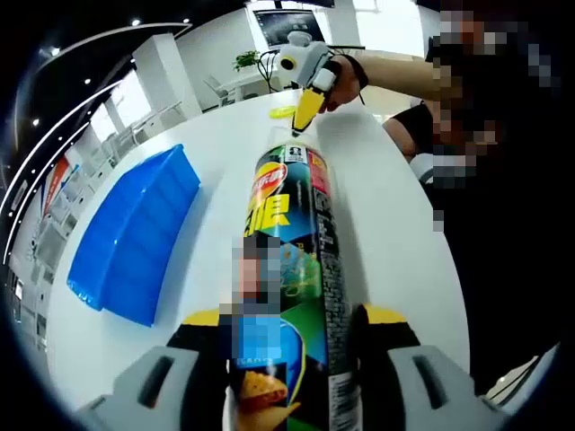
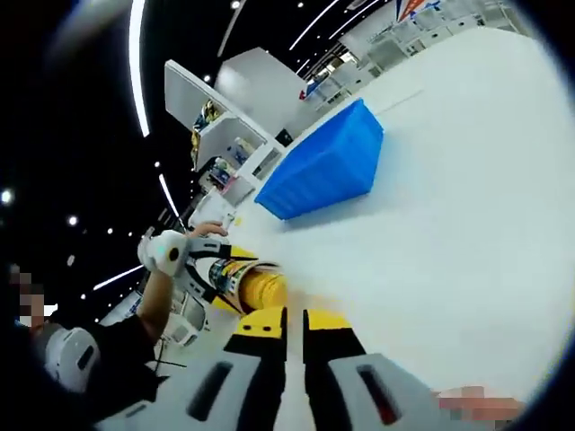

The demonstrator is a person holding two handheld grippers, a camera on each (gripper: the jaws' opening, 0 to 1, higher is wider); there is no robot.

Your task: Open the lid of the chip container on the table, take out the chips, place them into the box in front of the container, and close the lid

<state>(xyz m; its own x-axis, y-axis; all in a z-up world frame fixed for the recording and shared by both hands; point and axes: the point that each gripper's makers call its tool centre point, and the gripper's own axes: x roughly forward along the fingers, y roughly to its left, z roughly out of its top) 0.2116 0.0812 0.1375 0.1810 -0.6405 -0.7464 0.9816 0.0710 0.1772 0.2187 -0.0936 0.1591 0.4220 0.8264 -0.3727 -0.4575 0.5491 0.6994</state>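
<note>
Over the white surface (image 1: 395,215), left tongs (image 1: 292,359) clamp the chip can (image 1: 292,242); right tongs (image 2: 295,334), together, may tip it while prying.

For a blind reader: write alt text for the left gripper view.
The left hand-held gripper clamps a tall chip container lying along a white table. The right hand-held gripper meets its far end, and a blue box sits nearby.
</note>
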